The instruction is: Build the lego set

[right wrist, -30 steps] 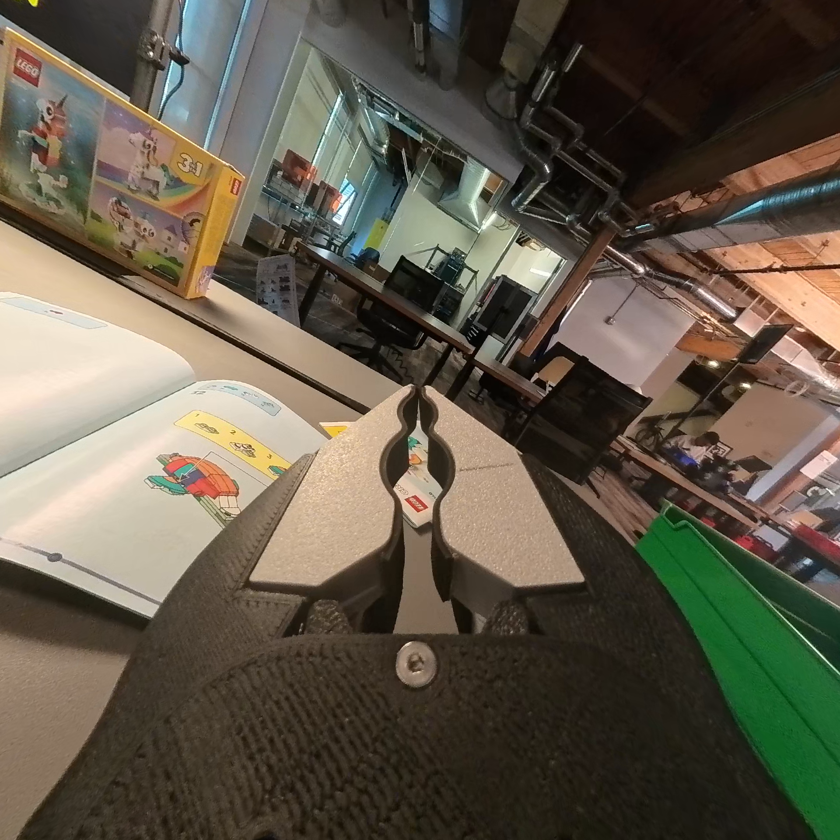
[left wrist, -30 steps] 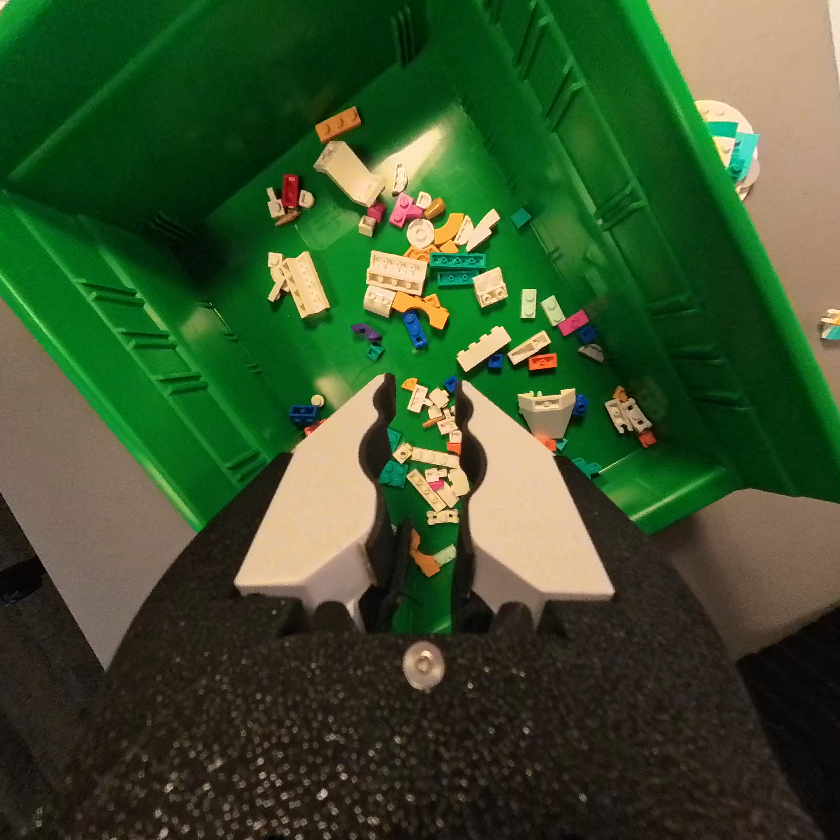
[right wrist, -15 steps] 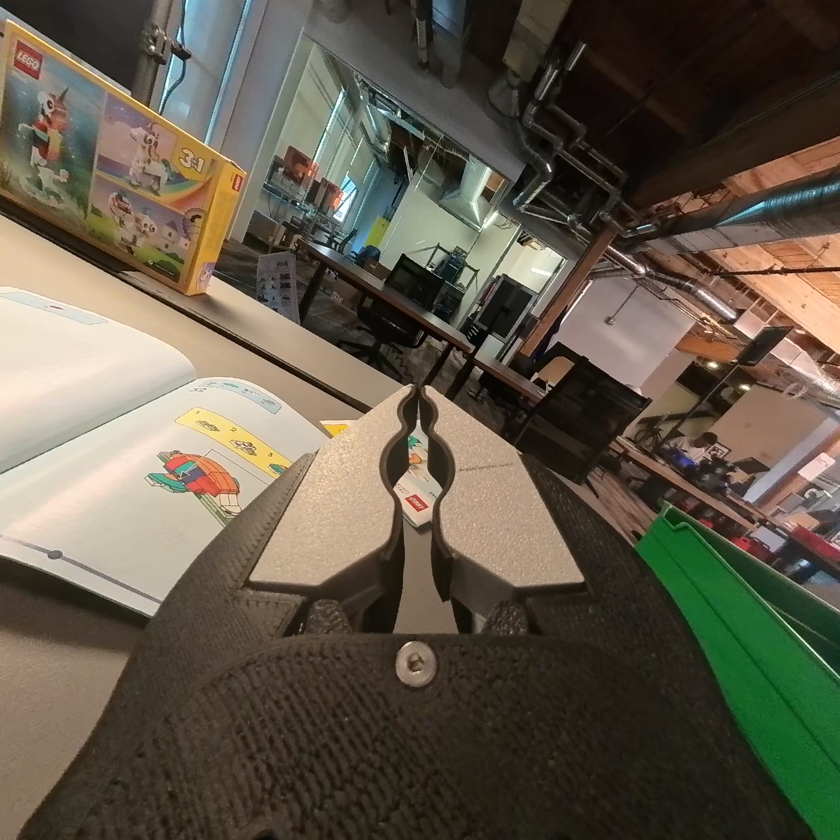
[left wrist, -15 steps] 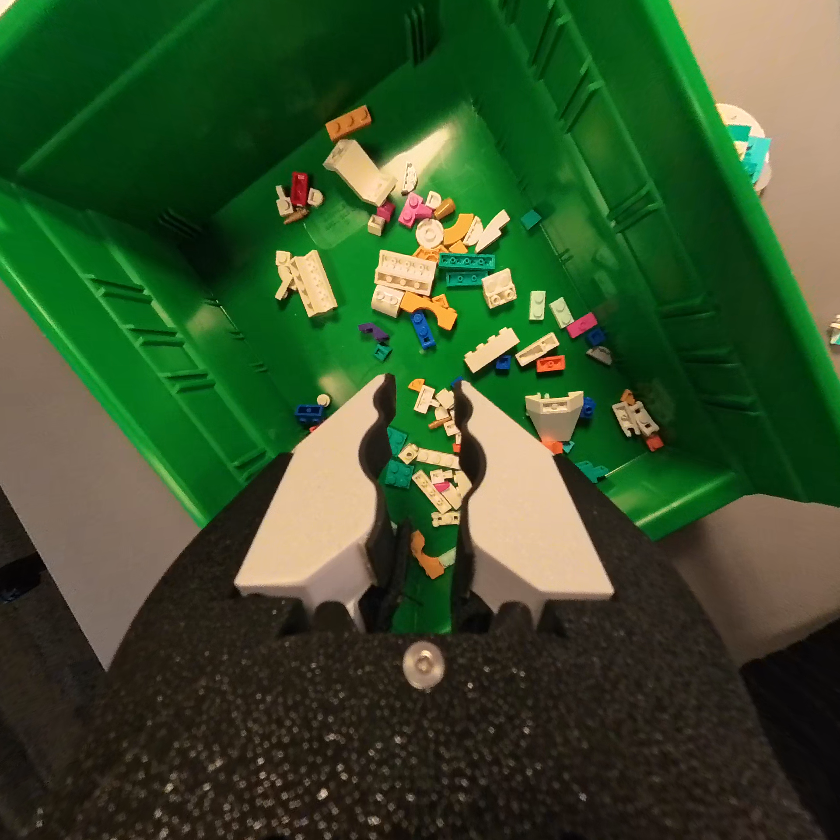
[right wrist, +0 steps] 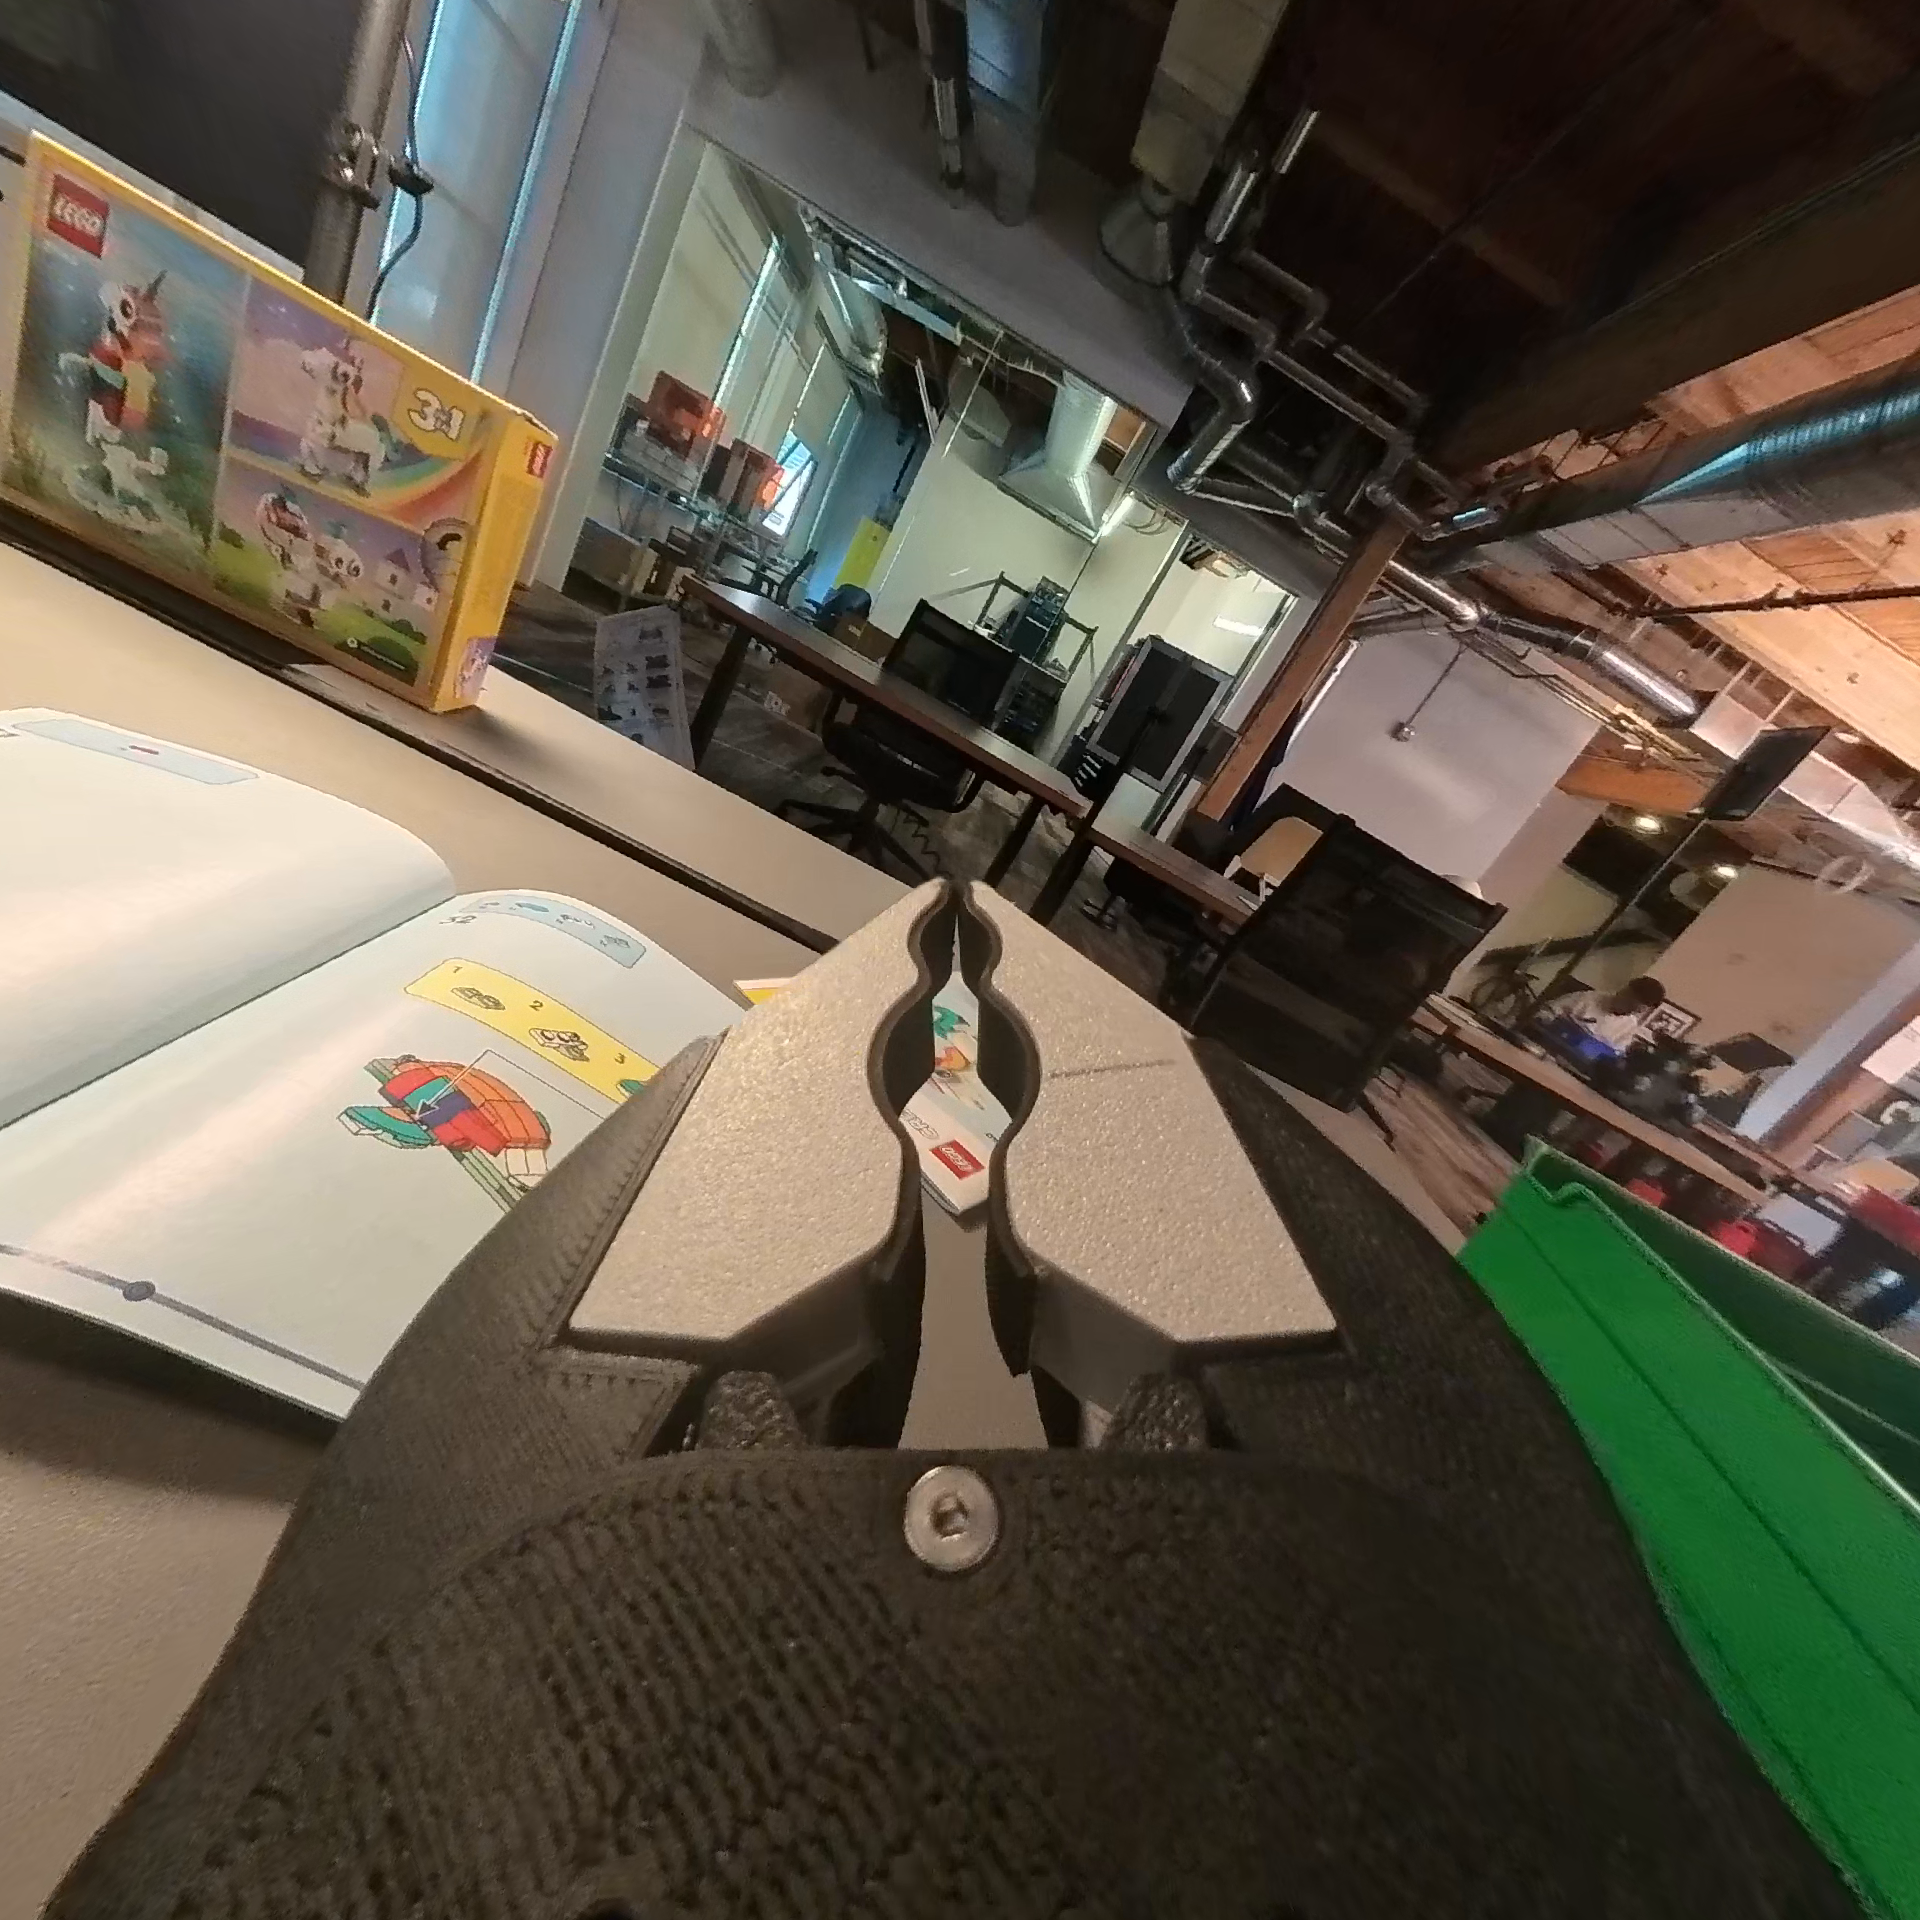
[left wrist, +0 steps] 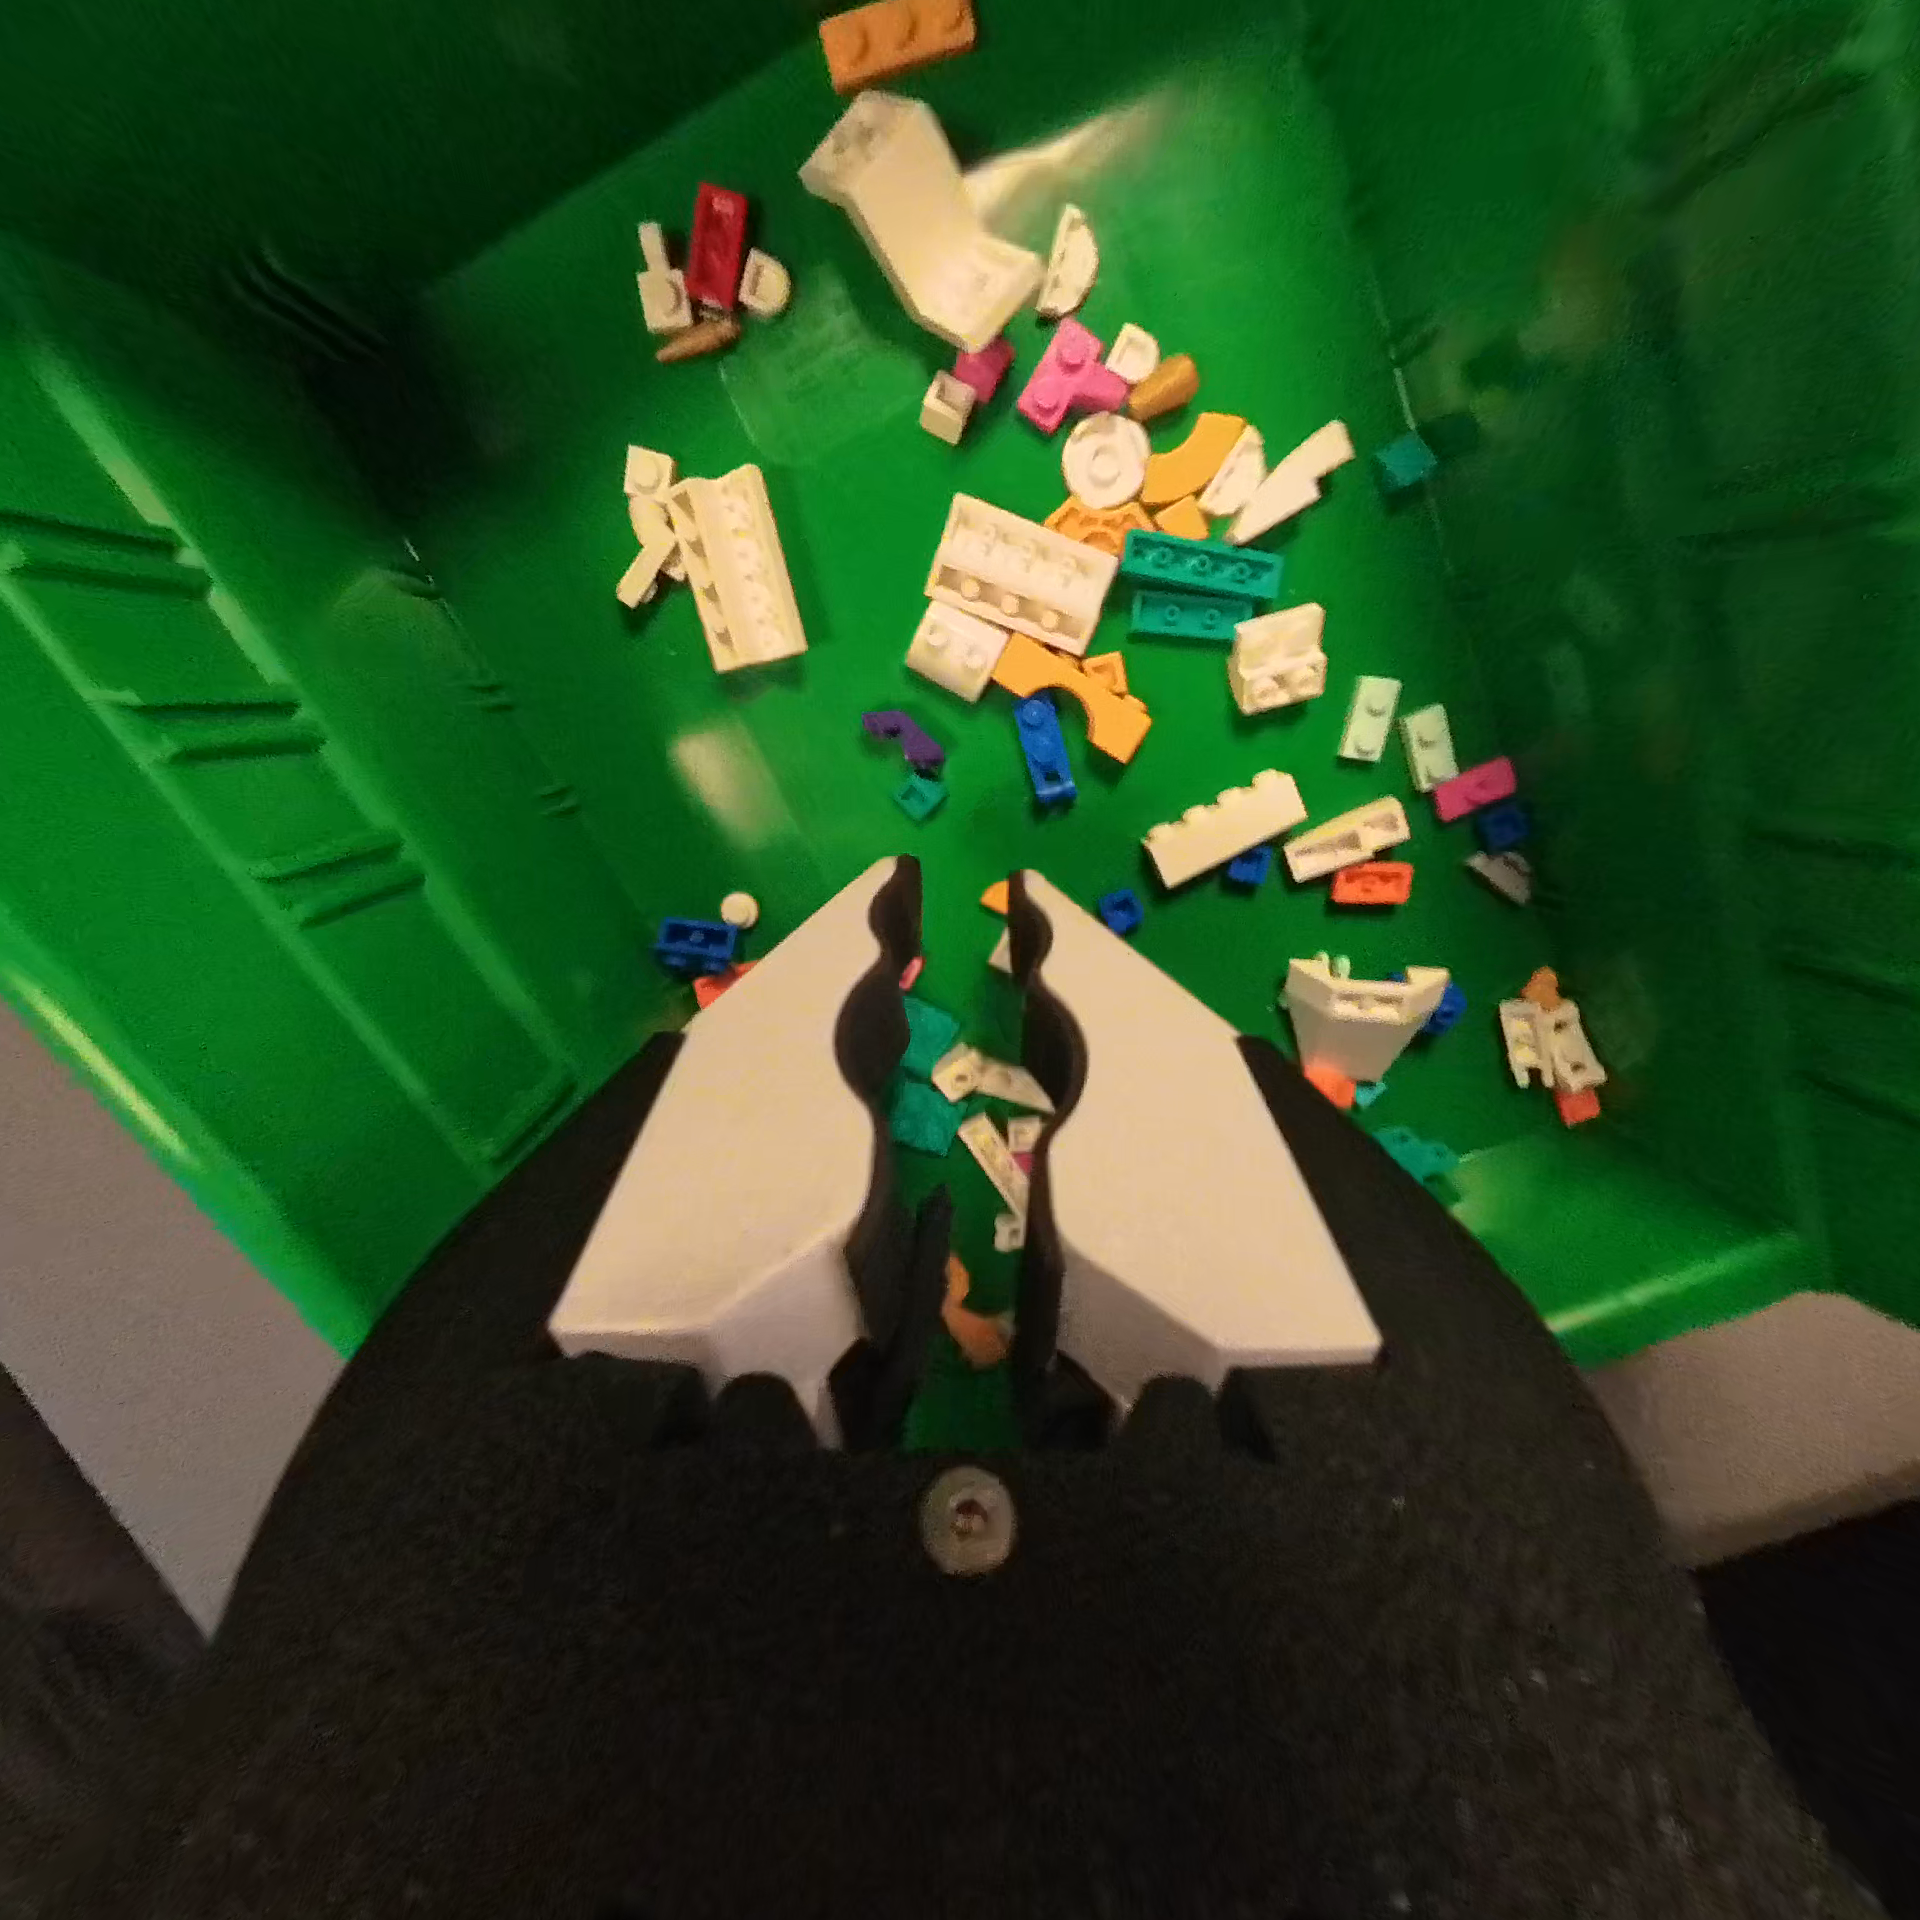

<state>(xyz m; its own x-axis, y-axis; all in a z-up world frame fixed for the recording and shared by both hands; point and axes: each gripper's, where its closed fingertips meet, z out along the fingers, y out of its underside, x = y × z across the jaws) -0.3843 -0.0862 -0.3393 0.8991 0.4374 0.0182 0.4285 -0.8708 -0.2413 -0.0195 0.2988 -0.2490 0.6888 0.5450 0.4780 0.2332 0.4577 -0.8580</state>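
1. Left gripper: jaws parted, empty, above the green bin.
2. Loose lego pieces: on the bin floor, mostly at 12–2 o'clock of the tips.
3. Right gripper: jaws clenched, empty; instruction booklet at 9 o'clock.

We bring the left gripper lower into the green bin, its jaws now closer together than before.

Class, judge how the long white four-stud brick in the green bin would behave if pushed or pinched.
The white brick looks rigid, so probably stiff. It lies flat and boxy, so it would likely slide, not roll. Small plastic: probably light, perhaps slippery on the glossy green bin.
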